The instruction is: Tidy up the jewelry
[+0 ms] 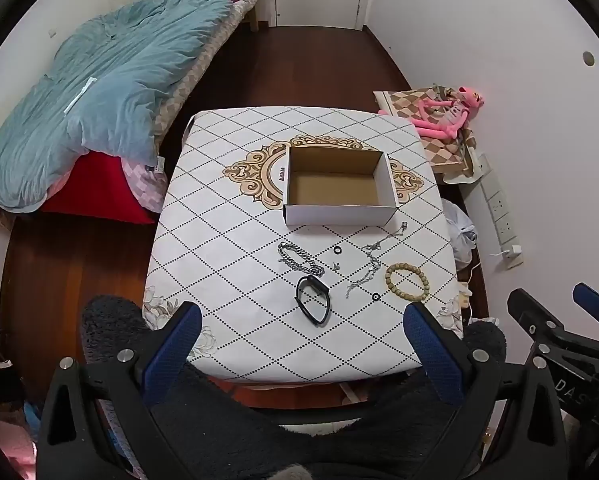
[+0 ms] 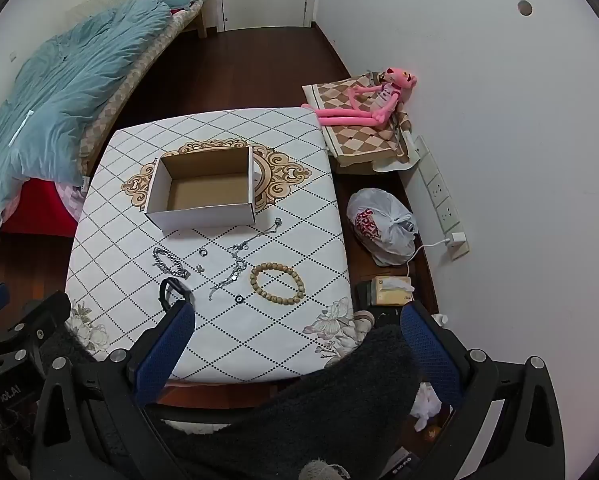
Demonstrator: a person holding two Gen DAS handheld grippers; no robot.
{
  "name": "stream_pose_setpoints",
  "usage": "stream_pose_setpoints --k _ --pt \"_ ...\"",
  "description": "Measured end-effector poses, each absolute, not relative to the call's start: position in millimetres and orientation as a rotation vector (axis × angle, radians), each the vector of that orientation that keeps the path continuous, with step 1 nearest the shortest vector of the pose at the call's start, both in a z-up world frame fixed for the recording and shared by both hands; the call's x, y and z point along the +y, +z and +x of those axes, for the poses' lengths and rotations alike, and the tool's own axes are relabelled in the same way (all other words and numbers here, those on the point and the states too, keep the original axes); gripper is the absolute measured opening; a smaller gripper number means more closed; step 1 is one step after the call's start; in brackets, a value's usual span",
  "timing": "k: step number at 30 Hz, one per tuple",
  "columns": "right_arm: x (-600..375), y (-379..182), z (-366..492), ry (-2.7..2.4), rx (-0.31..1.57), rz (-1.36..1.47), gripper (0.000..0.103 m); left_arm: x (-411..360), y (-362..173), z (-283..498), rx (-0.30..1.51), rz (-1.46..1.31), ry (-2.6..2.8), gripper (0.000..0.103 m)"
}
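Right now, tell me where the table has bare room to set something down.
Free: the table left of the box and chain bracelet, and the near strip below the black band. Crowded: between the box and bead bracelet, where the necklace lies.

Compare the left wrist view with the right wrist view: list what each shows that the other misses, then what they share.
Only the left wrist view shows the whole black band; in the right wrist view a finger hides part of it.

Only the right wrist view shows the whole white plastic bag, plus a tissue box on the floor.

Both show the open cardboard box, chunky silver chain bracelet, thin silver necklace, wooden bead bracelet, pink plush toy, and both grippers open, holding nothing.
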State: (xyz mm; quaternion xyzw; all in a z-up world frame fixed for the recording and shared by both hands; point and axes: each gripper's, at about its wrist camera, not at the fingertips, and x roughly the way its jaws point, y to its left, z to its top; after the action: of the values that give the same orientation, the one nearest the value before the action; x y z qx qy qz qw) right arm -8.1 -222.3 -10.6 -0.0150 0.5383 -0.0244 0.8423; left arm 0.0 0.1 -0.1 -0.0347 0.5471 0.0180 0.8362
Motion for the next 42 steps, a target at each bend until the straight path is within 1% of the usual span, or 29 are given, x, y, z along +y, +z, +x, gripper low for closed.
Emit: stream_pose_setpoints --k 6,10,42 --pt "-221.9 -11.2 -8.1 -0.06 1.137 -0.04 0.103 1.0 2.4 -1.3 1.153 -0.067 0.046 0.103" --pt "-223.8 -11.8 -8.2 -0.055 1.138 -0.031 0.103 1.8 -5.1 1.2 1.157 -0.065 0.046 0.103" --pt "-233.1 -3.1 -11.7 -0.068 1.112 -0.024 0.103 -13.3 2.8 -2.0 1.155 -0.059 0.033 0.103"
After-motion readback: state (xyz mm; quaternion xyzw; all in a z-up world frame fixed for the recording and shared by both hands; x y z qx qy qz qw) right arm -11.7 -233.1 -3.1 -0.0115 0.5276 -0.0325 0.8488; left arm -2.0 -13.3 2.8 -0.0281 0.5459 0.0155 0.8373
